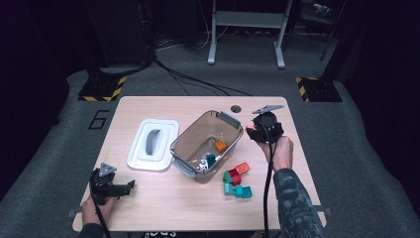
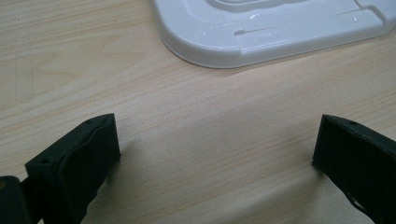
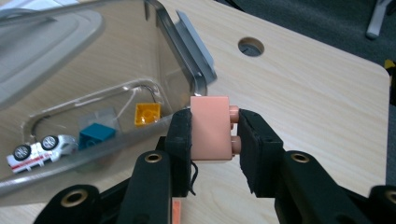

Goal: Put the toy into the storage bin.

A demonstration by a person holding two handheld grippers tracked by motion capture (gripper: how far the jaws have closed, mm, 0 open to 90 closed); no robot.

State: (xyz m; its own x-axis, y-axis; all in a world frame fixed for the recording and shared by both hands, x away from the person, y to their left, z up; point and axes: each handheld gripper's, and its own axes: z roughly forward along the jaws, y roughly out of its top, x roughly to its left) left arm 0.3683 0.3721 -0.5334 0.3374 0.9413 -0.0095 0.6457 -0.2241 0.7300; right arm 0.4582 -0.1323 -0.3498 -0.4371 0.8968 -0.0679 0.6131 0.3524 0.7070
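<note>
I am packing toy pieces into the clear bin (image 1: 208,141), and the job is partly done. An orange block (image 3: 147,114), a teal block (image 3: 96,134) and a little toy car (image 3: 39,150) are already lying on the bin's floor. A cluster of loose blocks (image 1: 236,181), red, green and teal, is waiting on the table (image 1: 163,203) just beside the bin's near right corner. The white lid (image 1: 152,144) is lying flat to the left of the bin, so closing up comes last, as I judge it.

My right gripper (image 3: 214,135) is squeezing a pink block (image 3: 211,128) between its pads, studs pointing toward one pad, jaws closed tight on it. In the high view I am holding this right gripper (image 1: 258,130) above the table at the bin's right rim, forearm reaching forward, the jaws aimed left toward the opening. The pink block is just outside the bin wall, not yet over the inside.

My left gripper (image 2: 215,154) is resting low near the table's front left corner, jaws spread wide with nothing between them, bare wood below and the lid's edge ahead.
</note>
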